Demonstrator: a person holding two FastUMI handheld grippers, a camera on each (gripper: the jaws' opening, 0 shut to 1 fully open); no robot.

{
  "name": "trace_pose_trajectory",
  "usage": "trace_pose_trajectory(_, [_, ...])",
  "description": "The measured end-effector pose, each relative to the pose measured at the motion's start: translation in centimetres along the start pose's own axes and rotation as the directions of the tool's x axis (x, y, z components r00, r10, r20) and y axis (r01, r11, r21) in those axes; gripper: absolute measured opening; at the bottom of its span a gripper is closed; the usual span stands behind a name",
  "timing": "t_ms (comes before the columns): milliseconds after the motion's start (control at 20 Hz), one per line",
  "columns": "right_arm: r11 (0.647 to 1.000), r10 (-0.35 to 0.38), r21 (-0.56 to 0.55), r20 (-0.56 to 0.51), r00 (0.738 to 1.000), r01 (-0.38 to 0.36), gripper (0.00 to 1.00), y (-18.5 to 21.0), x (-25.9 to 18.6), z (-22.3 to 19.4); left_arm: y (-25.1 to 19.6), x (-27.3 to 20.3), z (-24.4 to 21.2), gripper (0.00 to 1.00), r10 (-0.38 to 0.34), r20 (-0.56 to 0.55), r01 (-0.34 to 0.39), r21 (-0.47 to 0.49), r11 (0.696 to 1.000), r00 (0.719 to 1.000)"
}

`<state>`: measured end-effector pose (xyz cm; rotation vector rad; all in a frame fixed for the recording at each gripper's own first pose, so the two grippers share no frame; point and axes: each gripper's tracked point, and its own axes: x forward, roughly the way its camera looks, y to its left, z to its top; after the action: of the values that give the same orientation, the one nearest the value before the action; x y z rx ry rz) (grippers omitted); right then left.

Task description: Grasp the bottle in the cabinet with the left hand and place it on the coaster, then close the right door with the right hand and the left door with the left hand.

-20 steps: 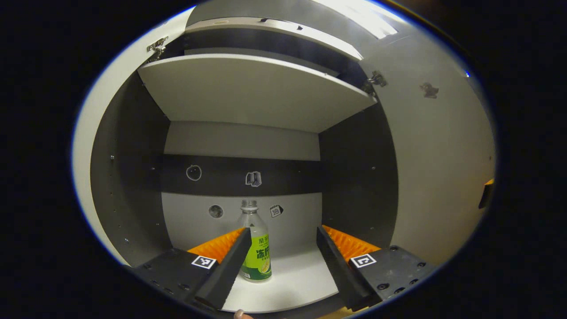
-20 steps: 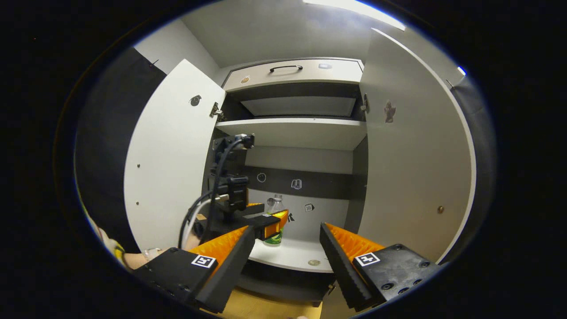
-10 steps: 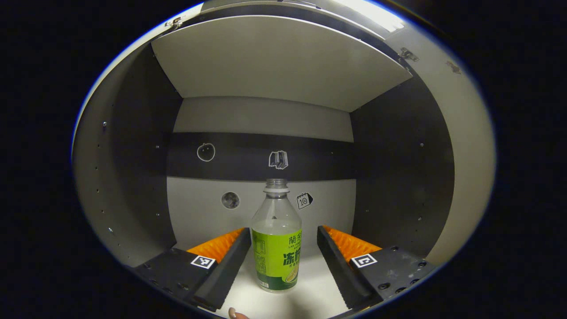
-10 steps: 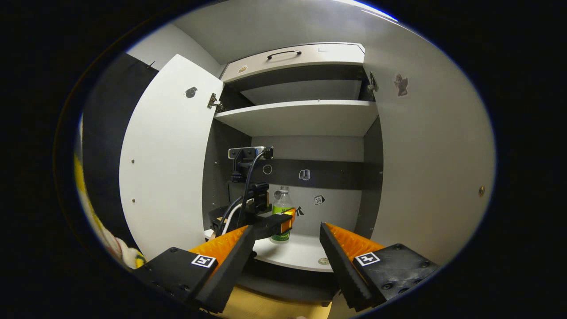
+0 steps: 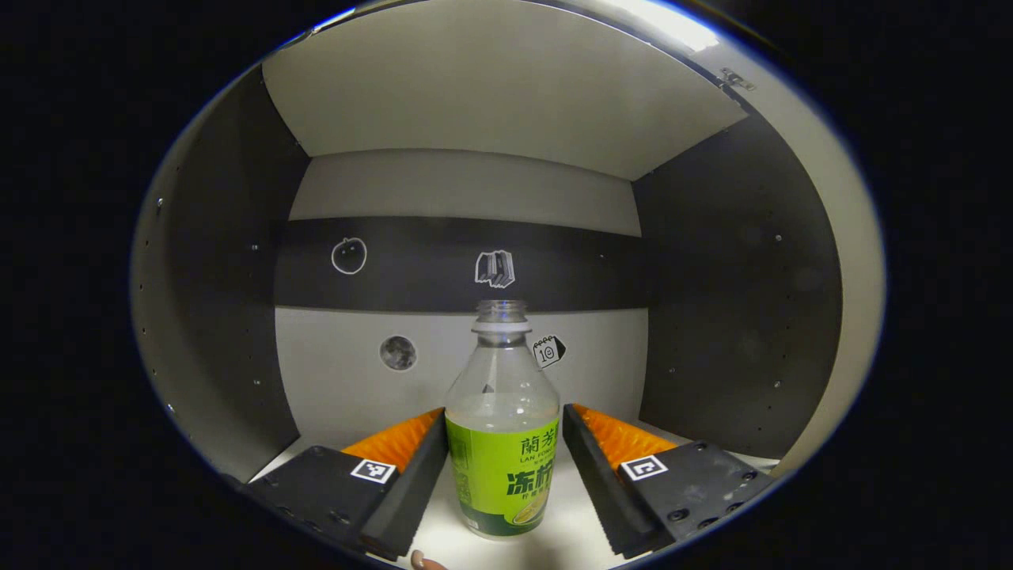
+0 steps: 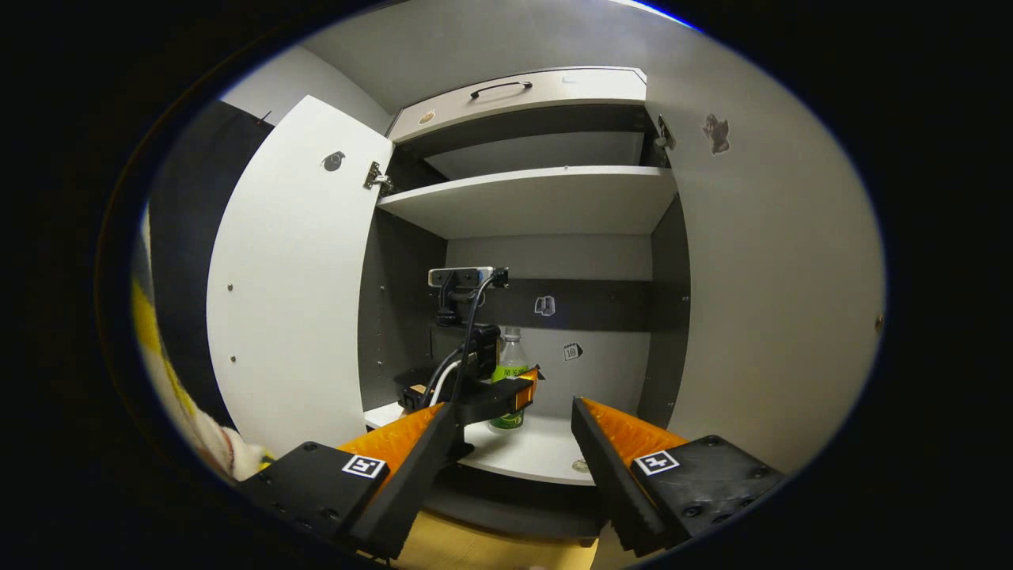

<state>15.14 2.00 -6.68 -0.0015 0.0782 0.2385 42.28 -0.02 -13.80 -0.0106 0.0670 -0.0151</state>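
A clear uncapped bottle (image 5: 502, 443) with a green label stands upright on the cabinet's white lower shelf (image 5: 570, 530). My left gripper (image 5: 504, 412) is open, one finger on each side of the bottle's label, very close to it. In the right gripper view the left gripper (image 6: 506, 392) reaches into the cabinet around the bottle (image 6: 512, 368). My right gripper (image 6: 513, 405) hangs open in front of the cabinet, holding nothing. The left door (image 6: 293, 277) and the right door (image 6: 775, 261) both stand wide open.
An upper shelf (image 6: 538, 198) spans the cabinet above the bottle, with a handled drawer front (image 6: 514, 87) over it. A small round disc (image 6: 580, 465) lies near the lower shelf's front edge. Dark side walls (image 5: 736, 301) close in both sides. A sleeve (image 6: 214, 443) shows at left.
The left gripper moved deeper into the cabinet until the bottle sits between its open fingers. The right gripper drifted slightly closer to the cabinet and stayed open.
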Motion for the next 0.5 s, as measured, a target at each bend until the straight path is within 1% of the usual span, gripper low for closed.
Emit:
trace_pose_trajectory(50, [1.0,-0.004,-0.002,0.0,1.0,0.004,0.98,-0.1,0.0,0.0,0.0,-0.1,0.0,0.82,0.0,-0.001,0.0,0.0,1.0,1.0])
trace_pose_trajectory(150, [1.0,-0.01,-0.004,-0.006,1.0,0.01,0.98,-0.3,0.0,-0.2,-0.2,0.0,0.0,0.8,-0.008,-0.005,0.008,0.001,1.0,1.0])
trace_pose_trajectory(300, [1.0,-0.011,-0.001,-0.009,1.0,0.011,0.98,-0.3,-0.2,-0.2,-0.1,-0.3,0.0,0.77,0.005,-0.015,-0.004,0.012,1.0,1.0])
trace_pose_trajectory(400, [1.0,-0.018,0.001,0.003,1.0,0.018,0.98,-0.4,-0.5,0.2,0.0,-0.9,0.9,0.77,0.013,-0.004,-0.013,0.01,1.0,1.0])
trace_pose_trajectory(500, [1.0,-0.029,-0.003,0.012,1.0,0.029,0.98,-0.5,-0.9,0.4,0.0,-2.5,2.6,0.77,-0.001,0.032,0.001,-0.015,1.0,1.0])
